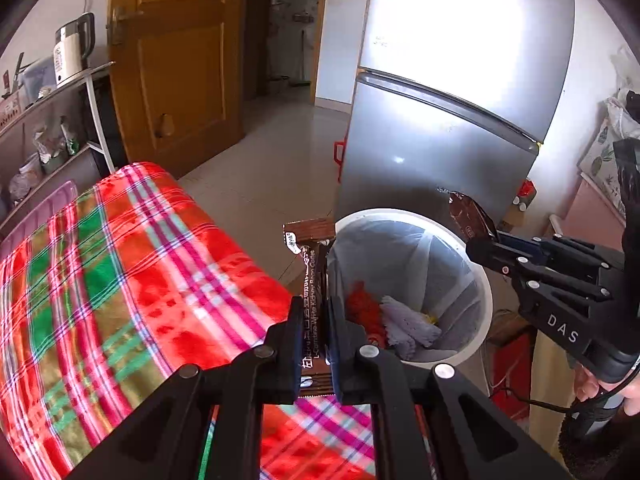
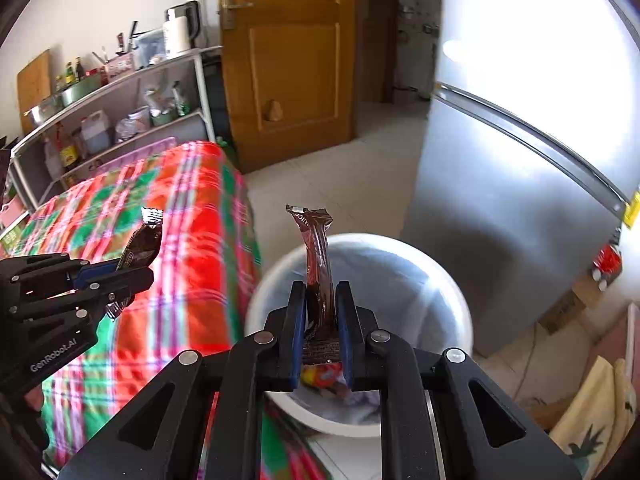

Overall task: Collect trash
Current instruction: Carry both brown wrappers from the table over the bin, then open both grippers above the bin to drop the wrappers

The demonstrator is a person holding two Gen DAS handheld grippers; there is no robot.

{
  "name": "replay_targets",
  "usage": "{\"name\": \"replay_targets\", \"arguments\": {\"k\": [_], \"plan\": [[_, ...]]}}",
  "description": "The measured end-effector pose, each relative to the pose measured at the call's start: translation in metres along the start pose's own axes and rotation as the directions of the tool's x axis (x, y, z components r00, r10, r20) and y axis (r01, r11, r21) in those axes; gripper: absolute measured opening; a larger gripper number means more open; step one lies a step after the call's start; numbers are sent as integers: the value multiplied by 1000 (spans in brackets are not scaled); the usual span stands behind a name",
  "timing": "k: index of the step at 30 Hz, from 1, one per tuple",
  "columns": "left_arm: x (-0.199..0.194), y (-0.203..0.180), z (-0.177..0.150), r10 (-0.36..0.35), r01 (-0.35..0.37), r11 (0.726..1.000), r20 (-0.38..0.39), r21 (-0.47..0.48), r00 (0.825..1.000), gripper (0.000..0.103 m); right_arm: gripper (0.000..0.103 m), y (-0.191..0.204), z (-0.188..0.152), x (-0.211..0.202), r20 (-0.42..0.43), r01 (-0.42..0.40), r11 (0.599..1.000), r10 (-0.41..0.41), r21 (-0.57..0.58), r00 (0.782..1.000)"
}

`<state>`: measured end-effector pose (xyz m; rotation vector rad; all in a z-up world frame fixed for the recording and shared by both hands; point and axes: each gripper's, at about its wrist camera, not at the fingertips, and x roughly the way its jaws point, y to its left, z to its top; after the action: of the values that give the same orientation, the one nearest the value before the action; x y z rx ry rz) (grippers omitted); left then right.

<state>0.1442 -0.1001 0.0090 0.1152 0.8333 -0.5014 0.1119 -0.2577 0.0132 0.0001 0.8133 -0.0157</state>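
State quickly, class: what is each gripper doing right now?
Left gripper: closed, holding a brown wrapper.
Right gripper: closed, holding another brown wrapper over the white bin.

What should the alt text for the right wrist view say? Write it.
The right hand-held gripper is shut on a brown wrapper above a white bin. At left, the left hand-held gripper holds another wrapper over a plaid cloth.

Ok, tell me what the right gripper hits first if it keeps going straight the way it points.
Most likely the white trash bin: the right gripper, shut on a brown snack wrapper, points down into its open mouth, so probably the liner or the trash inside. Depth is hard to judge.
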Motion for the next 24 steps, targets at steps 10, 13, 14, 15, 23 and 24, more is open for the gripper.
{"name": "replay_targets", "arguments": {"k": [10,13,14,15,23,24], "plan": [[57,-60,8,-32,37,997,-71,63,997,12,15,-57,-27,38,-114,50,997,-43,65,993],[68,-67,9,-24,31,997,-94,70,995,12,15,-65,-32,50,-142,57,996,-46,71,989],[71,-68,9,-18,25,997,-97,71,995,12,15,-69,-34,51,-148,56,996,-45,73,988],[74,-69,9,-20,27,997,-103,66,994,12,15,-72,-35,54,-153,56,996,-44,75,987],[86,-62,6,-11,16,999,-127,37,992,19,17,-74,-38,74,-197,48,997,-35,62,980],[86,-61,6,-6,10,999,-127,33,992,23,24,-74,-39,75,-200,58,996,-43,67,979]]}}
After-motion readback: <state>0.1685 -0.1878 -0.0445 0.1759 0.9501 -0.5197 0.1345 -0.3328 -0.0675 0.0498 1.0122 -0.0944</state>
